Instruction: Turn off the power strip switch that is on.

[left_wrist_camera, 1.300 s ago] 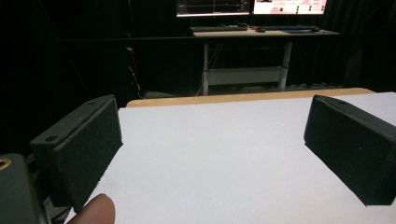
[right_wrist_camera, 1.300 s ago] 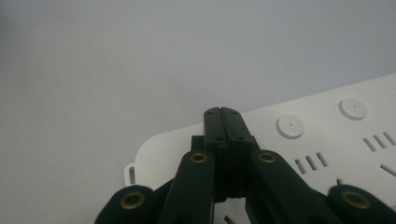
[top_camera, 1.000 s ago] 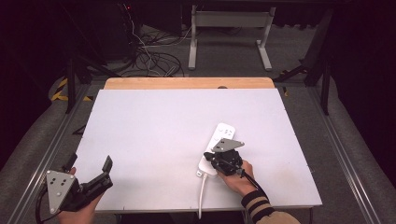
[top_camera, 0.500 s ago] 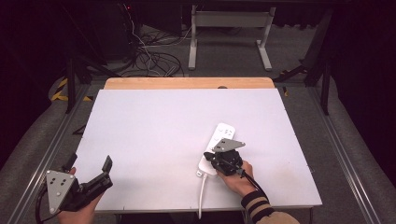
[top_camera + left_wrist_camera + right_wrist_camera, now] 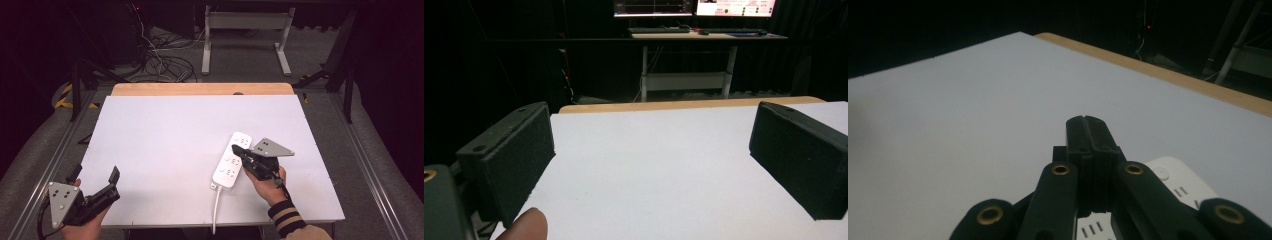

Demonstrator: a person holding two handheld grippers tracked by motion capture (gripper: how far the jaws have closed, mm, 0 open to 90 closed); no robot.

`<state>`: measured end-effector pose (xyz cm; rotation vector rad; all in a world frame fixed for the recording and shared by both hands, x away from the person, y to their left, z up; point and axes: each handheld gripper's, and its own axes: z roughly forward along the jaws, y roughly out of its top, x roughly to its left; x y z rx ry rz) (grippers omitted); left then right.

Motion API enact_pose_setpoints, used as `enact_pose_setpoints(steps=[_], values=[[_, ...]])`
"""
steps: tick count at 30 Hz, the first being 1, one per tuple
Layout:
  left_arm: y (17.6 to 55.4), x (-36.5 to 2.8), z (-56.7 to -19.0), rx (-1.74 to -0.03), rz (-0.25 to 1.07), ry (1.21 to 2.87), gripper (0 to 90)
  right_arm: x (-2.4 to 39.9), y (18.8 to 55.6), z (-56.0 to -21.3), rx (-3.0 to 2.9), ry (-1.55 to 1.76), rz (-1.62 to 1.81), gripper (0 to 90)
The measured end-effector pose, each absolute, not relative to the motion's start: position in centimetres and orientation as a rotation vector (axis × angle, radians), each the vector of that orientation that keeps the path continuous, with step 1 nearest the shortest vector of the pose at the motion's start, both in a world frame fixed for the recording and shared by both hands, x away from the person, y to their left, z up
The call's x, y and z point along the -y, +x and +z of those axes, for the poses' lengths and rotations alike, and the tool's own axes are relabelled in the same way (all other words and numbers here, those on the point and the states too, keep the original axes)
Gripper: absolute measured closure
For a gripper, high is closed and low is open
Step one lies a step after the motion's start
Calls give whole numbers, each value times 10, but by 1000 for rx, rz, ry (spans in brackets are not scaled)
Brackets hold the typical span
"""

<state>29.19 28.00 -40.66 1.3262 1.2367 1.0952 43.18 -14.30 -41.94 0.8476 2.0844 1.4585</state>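
A white power strip (image 5: 232,160) lies on the white table (image 5: 165,135), right of centre, its cord (image 5: 216,210) running off the near edge. My right gripper (image 5: 236,149) is shut, jaws pressed together with nothing between them, and its tip rests over the middle of the strip. In the right gripper view the closed jaws point across the table and part of the power strip (image 5: 1180,187) shows beneath them. My left gripper (image 5: 95,181) is held at the table's near left corner, open and empty. The left gripper view has its two pads (image 5: 516,155) wide apart over bare table.
A wooden edge (image 5: 200,89) runs along the table's far side. Beyond it are cables (image 5: 160,65) on the floor and a metal desk frame (image 5: 245,30). Metal rails flank the table. Monitors (image 5: 694,7) glow on a far desk.
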Motion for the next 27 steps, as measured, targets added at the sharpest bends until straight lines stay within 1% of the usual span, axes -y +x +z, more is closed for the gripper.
enact_pose_setpoints(steps=[1, 6, 8, 9, 10, 11, 12, 13, 17, 23, 27], values=[[292, -280, -406, -1235, 1096, 1325, 47, 152, 429, -413, -2046, 844, 1495, 900], [292, -280, -406, -1241, 1099, 1325, 47, 171, 421, -398, -1966, 816, 1557, 900], [292, -281, -406, -1242, 1096, 1317, 47, 193, 412, -390, -1902, 809, 1587, 900], [292, -281, -406, -1242, 1100, 1313, 47, 193, 412, -390, -1902, 809, 1587, 900], [292, -282, -406, -1243, 1102, 1311, 48, 211, 408, -387, -1852, 826, 1610, 900], [292, -282, -406, -1243, 1102, 1313, 48, 211, 408, -387, -1852, 826, 1610, 900], [292, -282, -405, -1245, 1099, 1310, 48, 227, 405, -385, -1804, 849, 1628, 900], [292, -282, -405, -1246, 1098, 1310, 48, 227, 405, -385, -1804, 849, 1628, 900], [293, -281, -405, -1249, 1097, 1308, 48, 253, 403, -385, -1721, 901, 1639, 900], [293, -280, -405, -1239, 1100, 1323, 48, 257, 403, -388, -1706, 903, 1619, 900], [294, -282, -405, -1249, 1093, 1314, 49, 258, 403, -397, -1674, 915, 1605, 900]])
